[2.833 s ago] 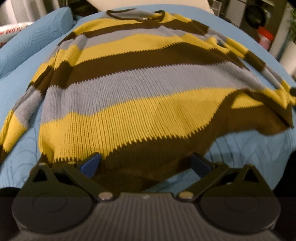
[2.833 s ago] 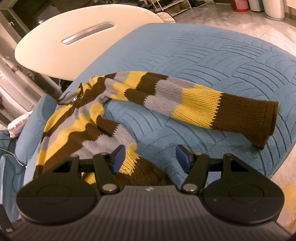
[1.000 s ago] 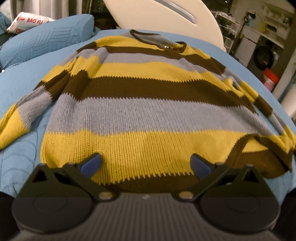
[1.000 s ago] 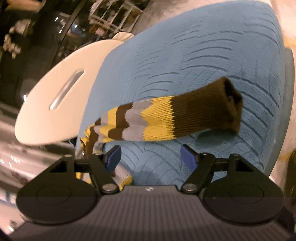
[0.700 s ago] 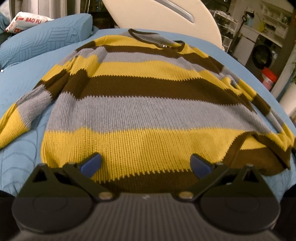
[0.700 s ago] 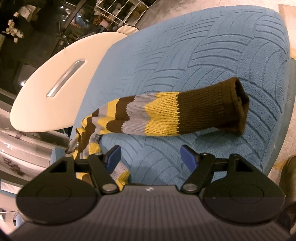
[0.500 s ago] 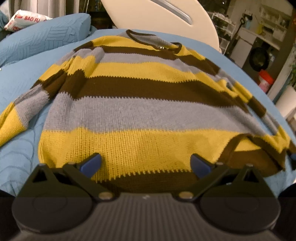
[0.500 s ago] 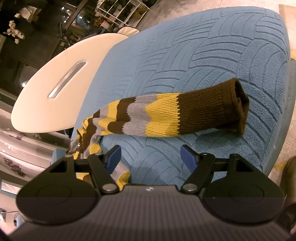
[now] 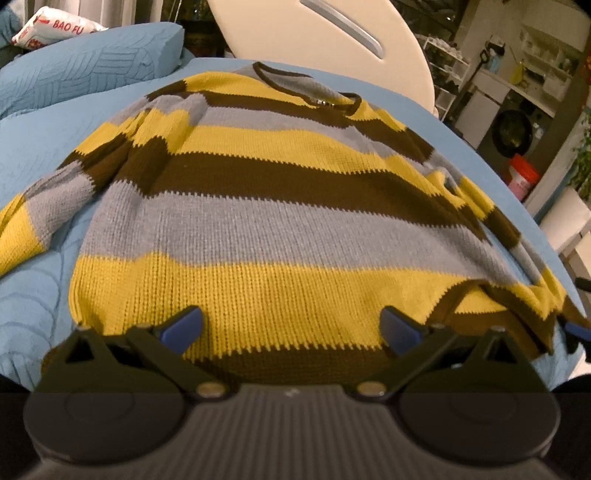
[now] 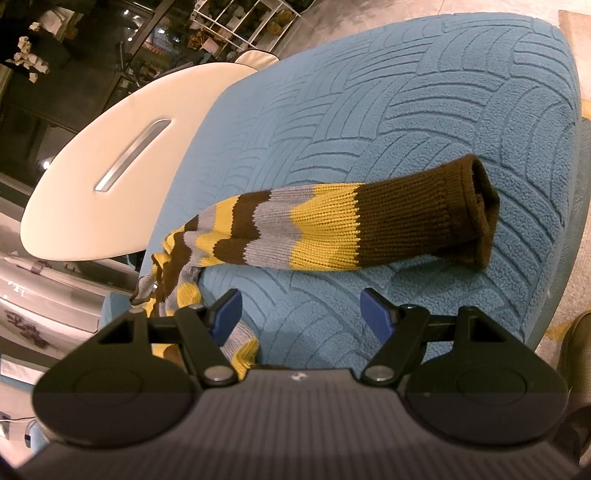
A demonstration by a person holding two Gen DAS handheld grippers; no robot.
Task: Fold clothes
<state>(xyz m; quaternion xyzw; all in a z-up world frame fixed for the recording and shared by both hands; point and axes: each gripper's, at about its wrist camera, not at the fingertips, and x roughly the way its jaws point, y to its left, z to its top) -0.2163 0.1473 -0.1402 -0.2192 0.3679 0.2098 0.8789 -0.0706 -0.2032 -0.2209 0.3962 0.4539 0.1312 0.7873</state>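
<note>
**Both grippers spread wide over one striped sweater**

The left gripper (image 9: 291, 328) has its two blue-tipped fingers (image 9: 181, 328) spread wide, with nothing between them. They hover over the lower yellow band of the sweater (image 9: 280, 206), just above its brown hem; whether the tips touch the knit cannot be told. The right gripper (image 10: 301, 314) is also spread wide and holds nothing. Its fingers (image 10: 375, 317) frame bare blue bedcover (image 10: 424, 110), with the sweater's sleeve (image 10: 332, 225) lying just beyond them, apart from both tips.

There is one sweater, striped yellow, brown and grey, lying flat on the bedcover (image 9: 33, 302) with its collar on the far side from the left gripper. Two sleeves belong to it: one runs out from the sweater's left edge and is cut off by the frame, the other trails off its right side, rumpled. In the right wrist view that sleeve stretches across the bedcover with its brown cuff (image 10: 476, 210) farthest from the body.

The sweater's hem is partly hidden behind the left gripper's body, and its lower right corner is folded over on itself. Beyond the collar stand one white oval board (image 9: 325, 40) and one blue pillow (image 9: 85, 66); a white bag (image 9: 51, 27) beyond the pillow is partly cut off.
</note>
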